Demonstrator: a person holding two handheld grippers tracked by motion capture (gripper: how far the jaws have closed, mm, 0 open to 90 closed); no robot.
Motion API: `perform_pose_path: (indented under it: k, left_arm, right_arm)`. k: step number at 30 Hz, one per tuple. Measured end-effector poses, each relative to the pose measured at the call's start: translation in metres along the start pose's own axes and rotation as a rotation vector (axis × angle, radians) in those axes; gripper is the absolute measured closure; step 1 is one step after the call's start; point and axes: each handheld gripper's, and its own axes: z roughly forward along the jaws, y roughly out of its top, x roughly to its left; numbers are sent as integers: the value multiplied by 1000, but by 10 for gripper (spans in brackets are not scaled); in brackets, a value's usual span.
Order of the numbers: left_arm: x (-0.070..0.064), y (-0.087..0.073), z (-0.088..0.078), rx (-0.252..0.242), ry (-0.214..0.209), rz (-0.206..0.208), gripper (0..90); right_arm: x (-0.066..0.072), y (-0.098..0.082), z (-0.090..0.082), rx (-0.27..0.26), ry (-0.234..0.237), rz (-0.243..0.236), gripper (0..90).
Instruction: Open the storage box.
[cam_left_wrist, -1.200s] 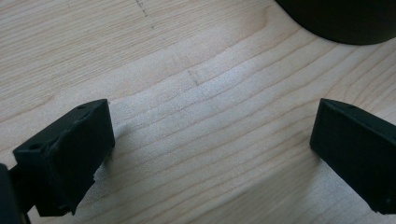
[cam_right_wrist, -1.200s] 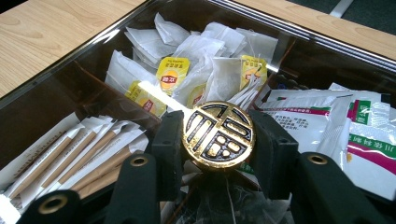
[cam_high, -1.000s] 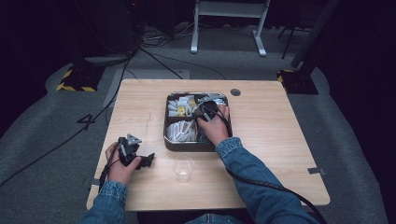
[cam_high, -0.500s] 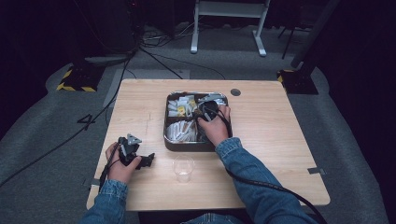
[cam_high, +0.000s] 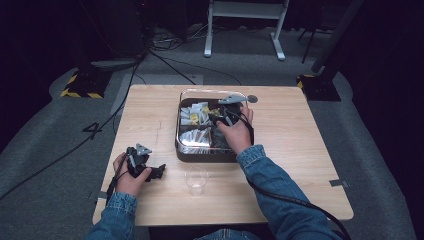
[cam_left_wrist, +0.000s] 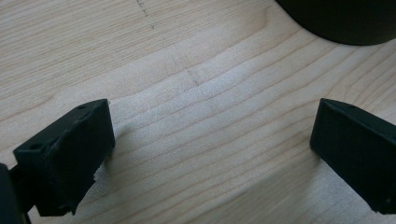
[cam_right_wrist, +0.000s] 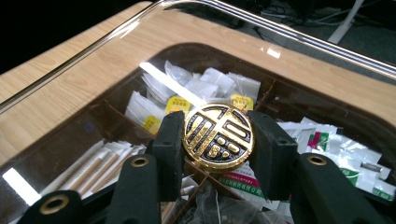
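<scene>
right gripper: jaws grasping gold disc above box
cup: six o'clock from disc
left gripper: jaws released

Round gold disc with black raised pattern: glossy, face toward the right gripper view's camera, standing on edge, clamped at both sides. Position: just above the dark rectangular compartment box, over its middle dividers and the white sachets inside.

Denim sleeves — black fingers, brass-ringed screw holes.
</scene>
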Motion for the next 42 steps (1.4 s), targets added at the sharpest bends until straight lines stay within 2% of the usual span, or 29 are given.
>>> perform_pose_path:
  k: [6,13,20,25,26,30,32,35,36,38,42]
  left_arm:
    - [0,0,0,3,-1,1,2]
    - [0,0,-1,5,-2,2,2]
    - [0,0,-1,4,-1,7,2]
    - [0,0,-1,4,-1,6,2]
    - [0,0,-1,4,-1,6,2]
    - [0,0,-1,4,-1,7,2]
    - [0,0,-1,5,-1,7,2]
    - [0,0,-1,4,-1,7,2]
    - [0,0,-1,5,0,8,2]
    - [0,0,-1,6,0,9,2]
    - [0,0,-1,5,-2,6,2]
  right_arm:
    - [2,5,-13,-36,16,-14,588]
    - [3,4,-24,-49,22,-36,588]
    - [-4,0,-41,-89,20,-36,588]
    - [-19,-5,-62,-109,15,-20,588]
    - [-19,-5,-62,-109,15,-20,588]
    - [-33,-13,-80,-131,-11,-20,588]
    - [-36,-15,-84,-126,-13,-17,588]
    - [-44,-19,-93,-125,-16,-19,588]
    - [-51,-23,-99,-119,-25,-14,589]
    - [-54,-24,-102,-119,-28,-9,588]
    - [-73,-35,-115,-121,-55,12,589]
